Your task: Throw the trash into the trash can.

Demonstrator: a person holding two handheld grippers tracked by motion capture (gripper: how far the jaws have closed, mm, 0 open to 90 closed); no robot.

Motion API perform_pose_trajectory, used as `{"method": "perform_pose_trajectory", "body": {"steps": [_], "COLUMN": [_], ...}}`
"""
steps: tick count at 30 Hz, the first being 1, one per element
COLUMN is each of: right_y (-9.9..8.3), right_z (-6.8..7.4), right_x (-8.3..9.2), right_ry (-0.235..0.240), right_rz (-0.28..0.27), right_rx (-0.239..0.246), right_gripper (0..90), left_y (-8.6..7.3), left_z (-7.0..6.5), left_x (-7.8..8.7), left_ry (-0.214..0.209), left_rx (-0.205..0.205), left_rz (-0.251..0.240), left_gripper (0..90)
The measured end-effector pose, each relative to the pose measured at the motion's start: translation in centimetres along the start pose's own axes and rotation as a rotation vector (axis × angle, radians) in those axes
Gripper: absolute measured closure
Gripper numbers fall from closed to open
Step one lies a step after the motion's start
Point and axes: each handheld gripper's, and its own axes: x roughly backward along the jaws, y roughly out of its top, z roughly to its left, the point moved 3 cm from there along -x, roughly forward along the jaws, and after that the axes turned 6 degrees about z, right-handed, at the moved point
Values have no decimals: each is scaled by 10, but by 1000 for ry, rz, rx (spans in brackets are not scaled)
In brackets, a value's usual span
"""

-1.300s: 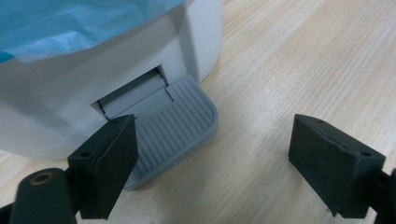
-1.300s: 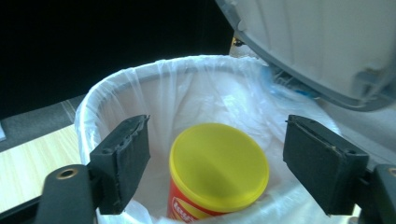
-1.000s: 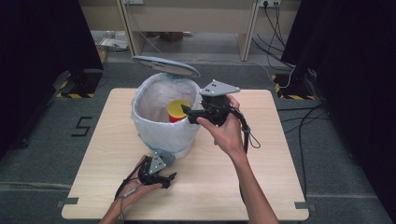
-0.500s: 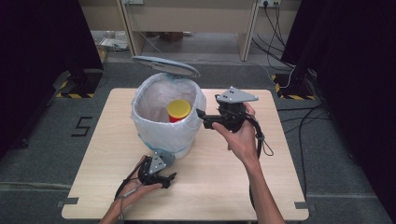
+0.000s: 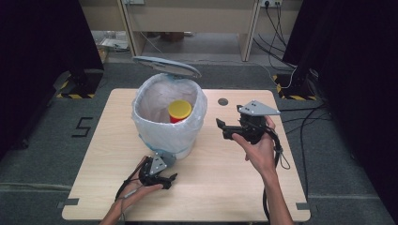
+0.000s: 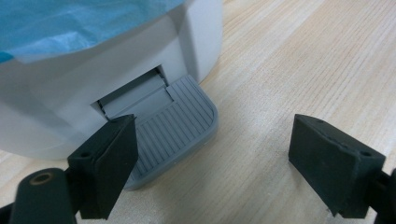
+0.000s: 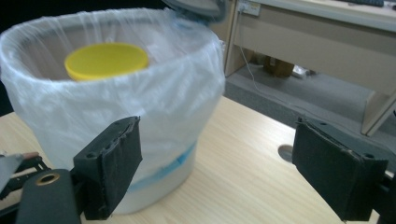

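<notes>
Pale woodgrain table [image 5: 225, 178], ribbed grey pedal [image 6: 180, 123]

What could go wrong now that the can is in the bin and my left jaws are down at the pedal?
If the left gripper slips off the ribbed pedal, the raised lid may drop. The yellow-capped can stands high near the bin's rim, so the lid could land on it instead of closing.

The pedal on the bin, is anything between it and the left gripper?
No. The left gripper hangs open right at the grey pedal, one jaw over the pedal's edge, the other above bare table. Nothing visible lies between them.
</notes>
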Motion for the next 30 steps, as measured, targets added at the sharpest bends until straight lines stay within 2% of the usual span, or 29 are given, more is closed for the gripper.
{"method": "perform_pose_trajectory", "body": {"steps": [6, 9, 12, 14, 18, 23, 24, 25, 30], "right_y": [-31, -48, -57, -70, -81, -110, -110, -118, -136], "right_z": [-4, -6, -4, -2, -2, -2, -2, 0, 8], "right_x": [0, 1, 4, 8, 10, 3, 3, 0, -8], "right_ry": [4, -4, -11, -18, -23, -16, -16, -18, -5], "right_rz": [34, 47, 37, 32, 42, 83, 83, 97, 115], "right_rx": [0, -16, -16, -27, -34, -46, -46, -57, -58], "right_gripper": [161, 162, 162, 164, 164, 167, 167, 167, 166], "left_y": [0, 0, 0, 0, 0, 0, 0, 0, 0], "left_z": [0, 0, 0, 0, 0, 0, 0, 0, 0], "left_x": [0, 0, 0, 0, 0, 0, 0, 0, 0], "left_ry": [2, 2, 2, 2, 3, 3, 3, 3, 1], "left_rx": [1, 1, 1, 1, 0, 0, 0, 0, 1], "left_rz": [-4, -4, -4, -4, -4, -4, -4, -4, -2], "left_gripper": [148, 148, 148, 148, 148, 148, 148, 148, 148]}}
